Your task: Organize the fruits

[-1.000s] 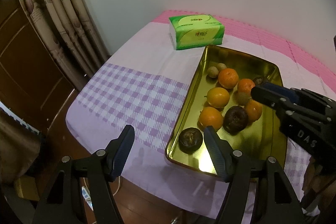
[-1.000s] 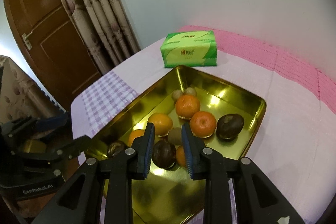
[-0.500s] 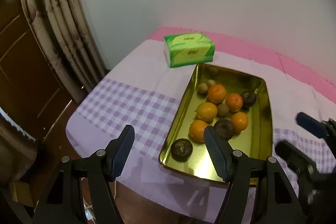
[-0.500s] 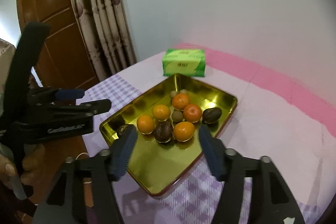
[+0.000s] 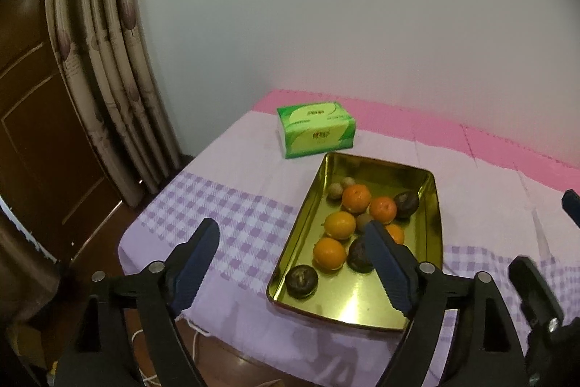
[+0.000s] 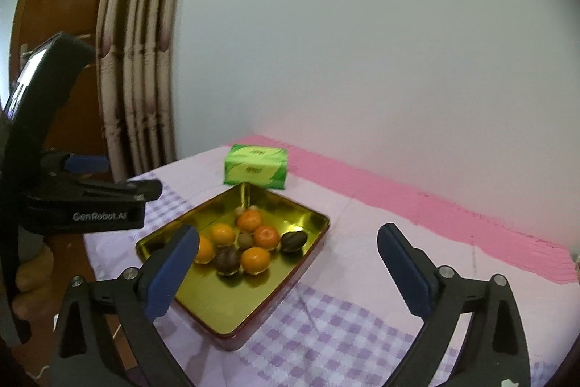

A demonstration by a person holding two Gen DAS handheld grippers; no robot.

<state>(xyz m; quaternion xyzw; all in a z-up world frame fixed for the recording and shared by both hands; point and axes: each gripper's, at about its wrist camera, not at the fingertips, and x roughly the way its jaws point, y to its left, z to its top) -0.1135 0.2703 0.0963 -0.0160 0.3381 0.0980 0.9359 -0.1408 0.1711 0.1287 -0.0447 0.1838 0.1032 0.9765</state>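
Our left gripper [image 5: 290, 260] and right gripper [image 6: 290, 260], jaws just spread wide and empty, hover before the shiny gold metal tray [image 5: 433, 205] holding round oranges [image 5: 339, 225] and wrinkled dark fruits [image 5: 301, 281].

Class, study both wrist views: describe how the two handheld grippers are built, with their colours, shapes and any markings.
Both grippers are black frames that fork into two angled arms with silver pivot bolts. The left gripper and right gripper each carry long fingers faced with ribbed dark-blue pads. In the right wrist view, the left gripper's black side bears white lettering, GenRobot.AI. No cables or sleeves are visible.
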